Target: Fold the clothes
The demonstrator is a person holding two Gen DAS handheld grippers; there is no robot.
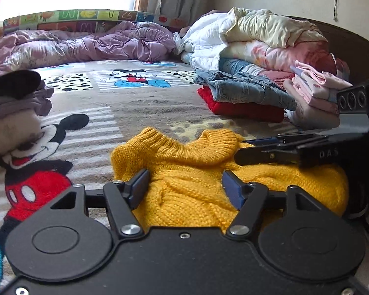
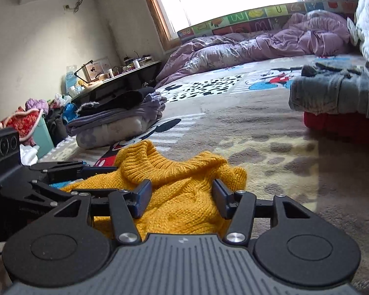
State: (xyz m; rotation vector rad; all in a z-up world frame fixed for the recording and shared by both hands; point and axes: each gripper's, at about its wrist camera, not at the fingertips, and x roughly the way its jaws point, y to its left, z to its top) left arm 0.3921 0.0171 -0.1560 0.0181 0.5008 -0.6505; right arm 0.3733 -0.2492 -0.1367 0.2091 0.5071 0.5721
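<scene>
A mustard-yellow knit sweater lies bunched on the Mickey Mouse blanket, its ribbed collar toward the far side. My left gripper is low over the sweater's near part and open; knit lies between the blue pads without being pinched. In the right wrist view the same sweater fills the gap of my right gripper, which is also open with its pads resting against loose folds. The two grippers sit side by side; the right gripper shows side-on at the sweater's right edge.
Folded jeans on a red garment and a pink folded stack sit at the far right below a heap of bedding. A grey and black folded stack is on the left. A purple quilt lies along the back. A cluttered low table stands beyond.
</scene>
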